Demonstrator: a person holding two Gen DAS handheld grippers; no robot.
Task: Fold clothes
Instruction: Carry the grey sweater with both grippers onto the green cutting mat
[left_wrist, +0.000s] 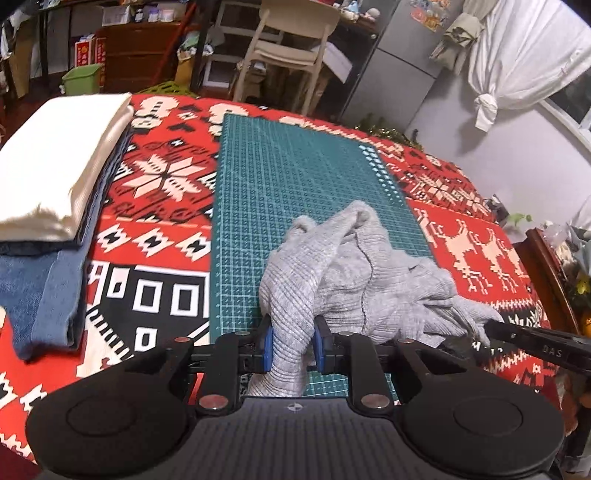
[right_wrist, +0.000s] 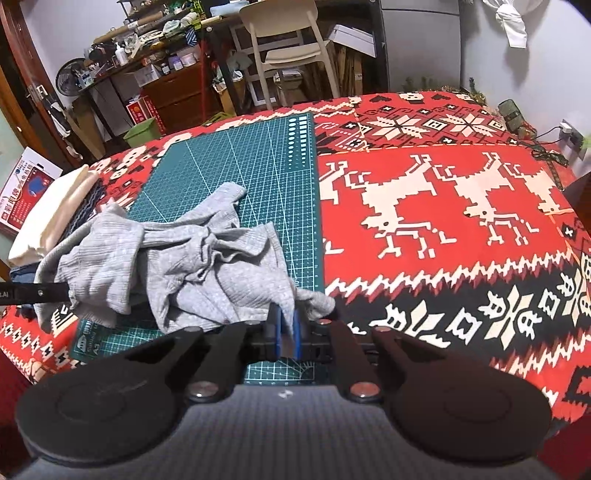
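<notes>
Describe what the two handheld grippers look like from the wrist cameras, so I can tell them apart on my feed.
They look alike. The left gripper and right gripper each have matte black bodies, two large round discs at the sides, black linkage arms with silvery pivot bolts, and blue finger pads. Each one's arm shows white lettering in the other's view. No cables, hands or sleeves are visible.

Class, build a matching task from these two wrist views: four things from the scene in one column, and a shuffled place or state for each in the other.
Things:
1. grey ribbed garment
2. cream folded cloth
3. green cutting mat
4. cream chair

Places or states:
A. on top of the stack at the left
B. behind the table, on the floor
C. crumpled, pinched by both grippers
D. flat on the patterned tablecloth

Pairs: 1-C, 2-A, 3-D, 4-B
</notes>
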